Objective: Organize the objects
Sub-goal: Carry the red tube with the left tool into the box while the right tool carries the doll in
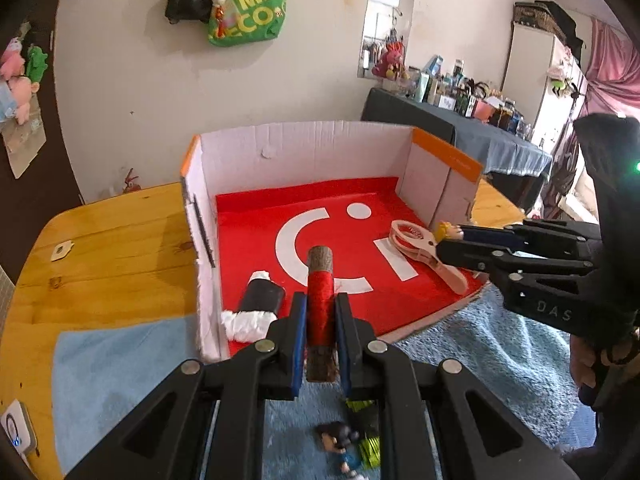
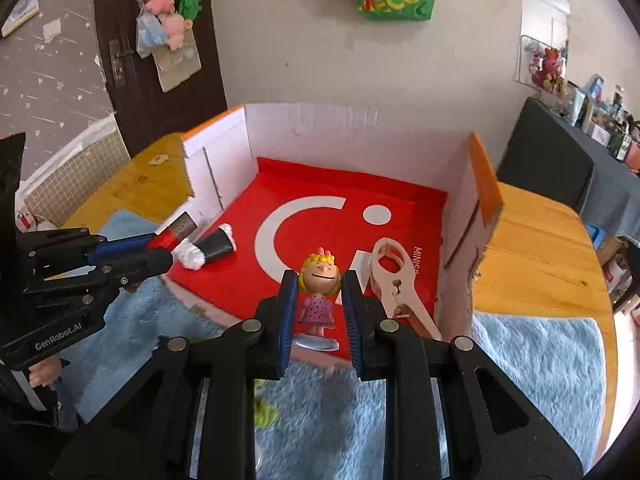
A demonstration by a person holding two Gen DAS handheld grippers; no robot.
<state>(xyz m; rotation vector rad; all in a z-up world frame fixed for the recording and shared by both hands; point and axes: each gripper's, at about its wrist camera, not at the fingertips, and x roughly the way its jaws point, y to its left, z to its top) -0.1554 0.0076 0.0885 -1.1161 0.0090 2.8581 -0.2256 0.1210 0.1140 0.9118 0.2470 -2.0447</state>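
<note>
Left gripper point(image 1: 320, 312): jaws clamping narrow on a stick wound with red thread point(image 1: 320, 300), bare bark ends poking out at 12 and 6 o'clock. Right gripper point(image 2: 318, 304): jaws closing from both sides on a blond figurine in a pink dress point(image 2: 318, 296), upright, round base hanging just below the pads.

Hovering, both, at the open near edge of a cardboard box point(image 1: 304, 144) with white walls, orange rims and a red floor bearing white marks. Lying on that floor: a black roll with white stuffing at both ends point(image 1: 256, 308), at 9 o'clock from the stick and near the left wall; a pale clip-shaped tool point(image 2: 396, 284), at 3 o'clock from the figurine and near the right wall.

Spreading under the box front, a blue fluffy mat point(image 2: 520, 364). Resting on it at 6 o'clock from the left jaws, a small dark-haired figure point(image 1: 344, 448) beside something yellow-green point(image 1: 370, 446), too blurred to tell. Carrying everything, a wooden worktop point(image 1: 112, 248). Hanging on the wall at 12 o'clock, a green bag point(image 1: 252, 8).
</note>
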